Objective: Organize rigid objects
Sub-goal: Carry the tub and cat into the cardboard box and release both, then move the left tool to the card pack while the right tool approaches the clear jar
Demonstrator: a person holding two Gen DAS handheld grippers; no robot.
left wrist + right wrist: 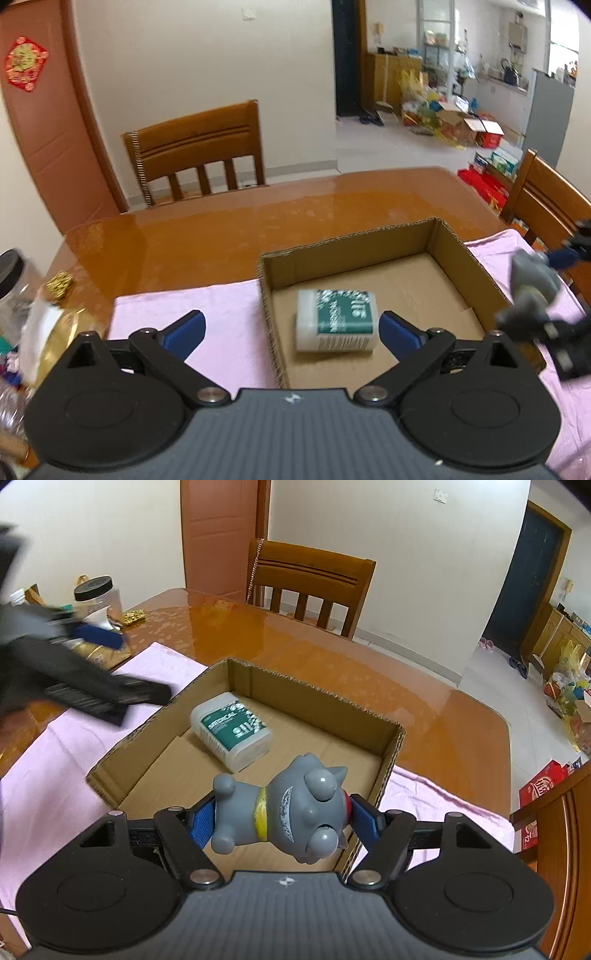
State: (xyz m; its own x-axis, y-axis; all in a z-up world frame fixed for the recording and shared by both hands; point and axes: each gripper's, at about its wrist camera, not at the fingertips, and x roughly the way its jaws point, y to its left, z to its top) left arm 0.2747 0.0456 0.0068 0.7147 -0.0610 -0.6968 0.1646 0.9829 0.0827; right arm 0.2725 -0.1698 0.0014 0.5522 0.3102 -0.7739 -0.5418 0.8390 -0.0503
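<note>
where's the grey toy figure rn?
The grey toy figure is clamped sideways in the right gripper, above the near edge of the cardboard box; the green-labelled container lies inside the box beyond it.

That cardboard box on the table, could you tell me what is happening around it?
A person is sorting things into the cardboard box with two handheld grippers. The left gripper is open above a green-labelled plastic container, which lies on the box floor. The right gripper is clamped on a grey toy cat, held sideways over the box's near edge and not yet put down.
</note>
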